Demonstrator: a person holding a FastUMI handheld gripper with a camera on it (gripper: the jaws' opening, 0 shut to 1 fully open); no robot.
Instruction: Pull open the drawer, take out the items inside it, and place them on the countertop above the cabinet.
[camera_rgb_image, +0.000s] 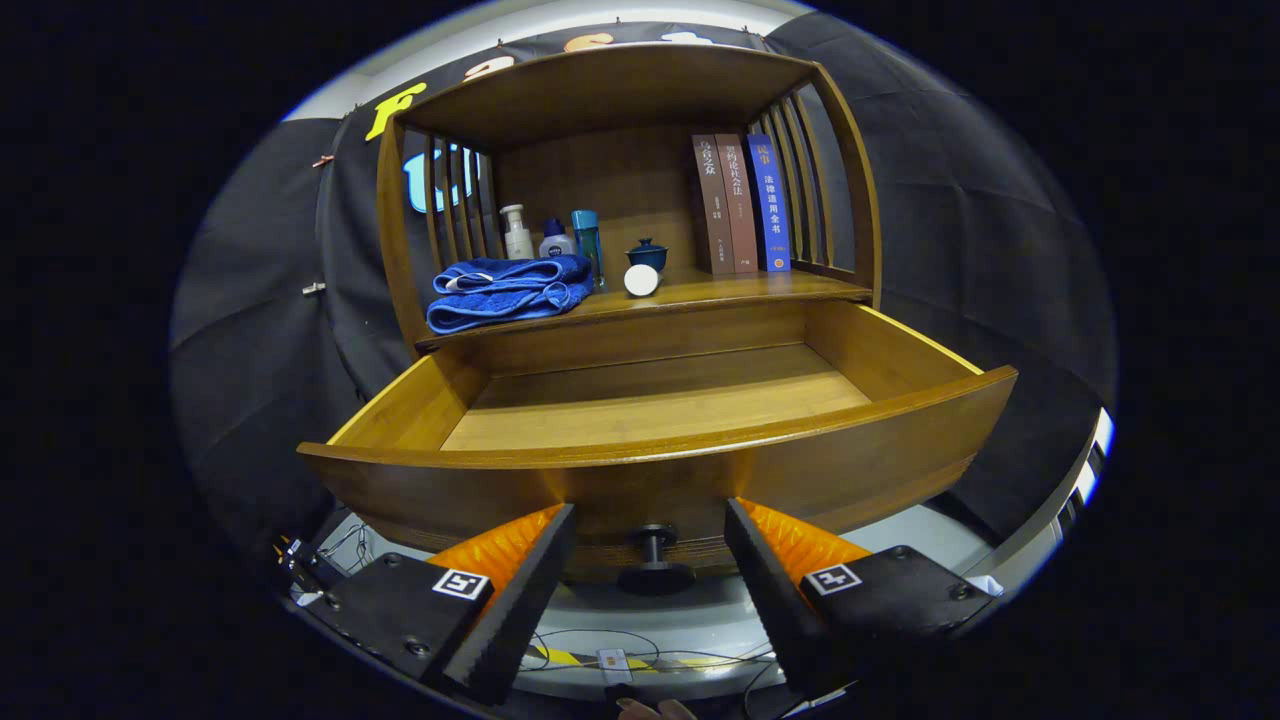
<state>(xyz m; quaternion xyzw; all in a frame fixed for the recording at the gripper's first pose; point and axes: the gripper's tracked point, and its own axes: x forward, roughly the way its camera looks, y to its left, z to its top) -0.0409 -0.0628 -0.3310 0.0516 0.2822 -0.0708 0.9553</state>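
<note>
So the gripper (650, 520) was sitting low and level in front of the drawer (660, 440), pointed straight at its front panel, fingers spread wide and gripping nothing. The round dark knob (652, 560) sat right in the gap between the two fingertips, not touched by either as far as I could tell. The drawer was pulled well out of the cabinet (620, 100), and what I could see of its floor looked bare wood.

Up on the countertop (720, 288) above it, a folded blue towel (508, 290) lay on the left side, with three small bottles (553, 236) standing just behind it. A little white round thing (641, 280) sat near the middle, next to a dark blue lidded cup (647, 253). Three books (742, 204) stood upright over on the right against the slatted side.
</note>
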